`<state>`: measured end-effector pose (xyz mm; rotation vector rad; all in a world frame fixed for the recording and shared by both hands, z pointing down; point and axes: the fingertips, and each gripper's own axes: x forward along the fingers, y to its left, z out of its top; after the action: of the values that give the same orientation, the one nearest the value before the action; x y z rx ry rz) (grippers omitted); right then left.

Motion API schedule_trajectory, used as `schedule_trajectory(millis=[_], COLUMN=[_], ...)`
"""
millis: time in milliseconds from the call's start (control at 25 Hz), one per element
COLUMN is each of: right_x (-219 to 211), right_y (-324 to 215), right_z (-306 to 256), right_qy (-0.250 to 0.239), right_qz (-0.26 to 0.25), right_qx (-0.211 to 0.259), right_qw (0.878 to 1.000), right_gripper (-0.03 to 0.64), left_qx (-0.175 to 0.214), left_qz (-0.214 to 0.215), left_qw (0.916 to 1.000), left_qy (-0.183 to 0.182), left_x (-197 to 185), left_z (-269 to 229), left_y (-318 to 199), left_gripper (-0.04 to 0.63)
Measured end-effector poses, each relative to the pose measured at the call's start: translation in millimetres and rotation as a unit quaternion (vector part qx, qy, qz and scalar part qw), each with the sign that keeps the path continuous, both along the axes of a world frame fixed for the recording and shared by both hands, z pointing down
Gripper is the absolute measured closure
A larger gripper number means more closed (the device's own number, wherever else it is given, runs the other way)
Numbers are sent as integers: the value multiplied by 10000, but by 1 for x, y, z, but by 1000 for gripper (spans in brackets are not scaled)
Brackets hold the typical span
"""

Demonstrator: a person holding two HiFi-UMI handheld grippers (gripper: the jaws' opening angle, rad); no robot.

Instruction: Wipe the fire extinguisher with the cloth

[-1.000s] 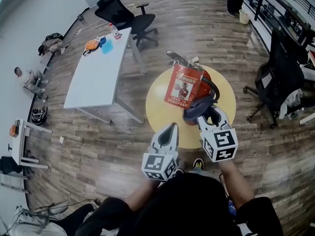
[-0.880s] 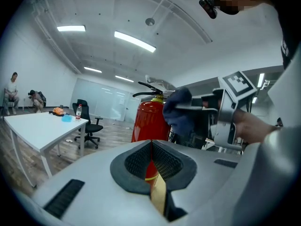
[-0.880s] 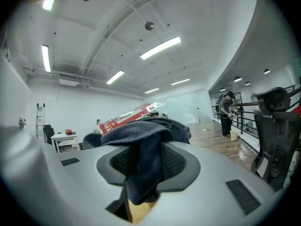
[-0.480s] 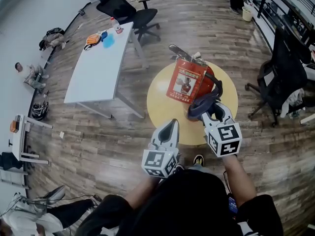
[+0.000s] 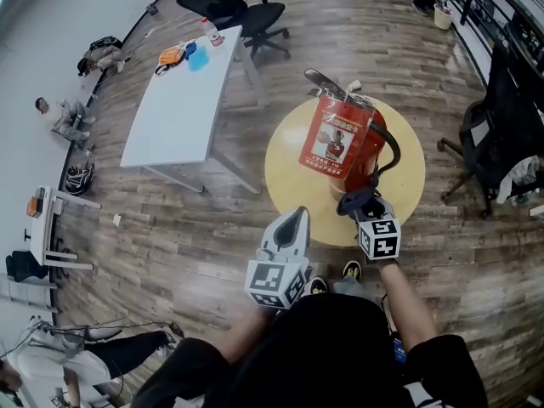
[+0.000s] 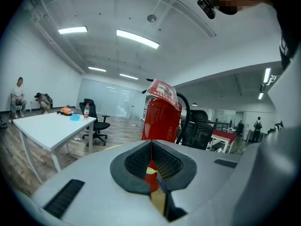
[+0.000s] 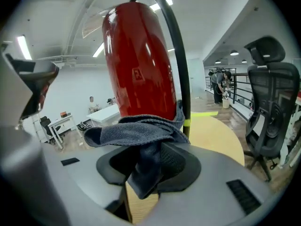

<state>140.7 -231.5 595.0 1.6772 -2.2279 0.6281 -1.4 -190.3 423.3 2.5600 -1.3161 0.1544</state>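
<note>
A red fire extinguisher [image 5: 367, 143] with a tag and a black hose [image 5: 393, 150] stands upright on a round yellow table [image 5: 293, 172]. My right gripper [image 5: 360, 202] is shut on a grey-blue cloth [image 5: 358, 200], held low against the extinguisher's near side by the hose. In the right gripper view the cloth [image 7: 141, 138] bunches between the jaws with the red cylinder [image 7: 136, 65] just behind it. My left gripper [image 5: 294, 221] hangs shut and empty at the table's near edge, left of the extinguisher [image 6: 160, 117].
A white desk [image 5: 178, 109] with small items stands to the left, a black office chair [image 5: 234, 7] behind it. Another black chair [image 5: 501, 134] stands to the right. Wooden floor surrounds the table. People sit by the far left wall [image 6: 19, 95].
My right gripper with the cloth has slid down the extinguisher's side, toward its base and toward me. The left gripper has stayed put.
</note>
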Motion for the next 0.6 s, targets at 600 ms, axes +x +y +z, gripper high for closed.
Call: schedule_trajectory(millis=[600], right_x=[-16], right_y=[0], right_z=[103], right_qy=[-381], right_qz=[801], right_qx=[-1294], right_qw=[9876], right_gripper=[482], left_qx=[-143], left_qz=[-561], left_qw=[9983], left_qy=[-4], left_x=[-53], left_z=[5], left_y=[6], left_gripper=[572])
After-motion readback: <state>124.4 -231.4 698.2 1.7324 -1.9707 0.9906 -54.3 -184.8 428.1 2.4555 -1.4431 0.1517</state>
